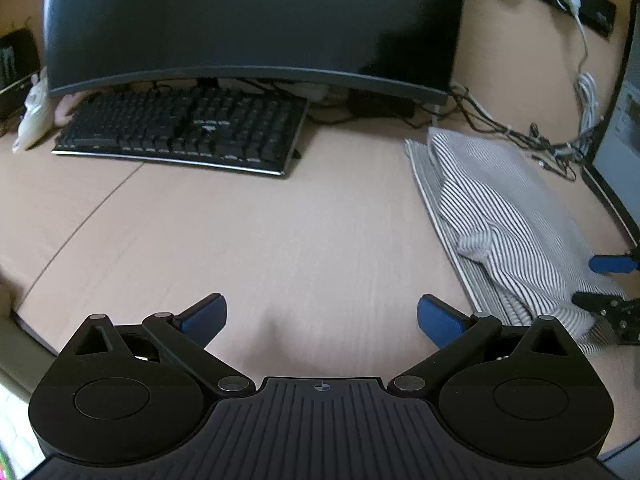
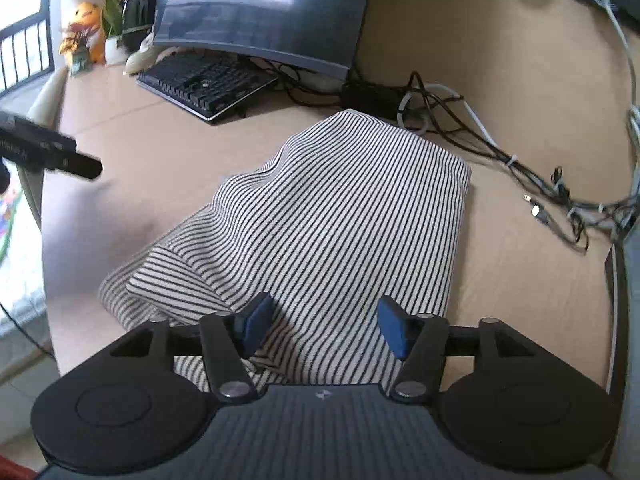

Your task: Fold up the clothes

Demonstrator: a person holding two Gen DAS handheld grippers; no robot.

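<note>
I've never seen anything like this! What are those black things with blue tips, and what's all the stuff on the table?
Those are two hand-held grabbers; a person holds one in each hand, and each carries a camera looking along its fingers. One picture is from the left gripper, open over the bare desk. The other is from the right gripper, open above a partly folded striped garment, not pinching it. Nothing is held. Also there: a keyboard, a monitor and tangled cables.

Light wooden desk (image 1: 280,232), curved monitor (image 1: 248,20), keyboard (image 1: 180,128)
</note>
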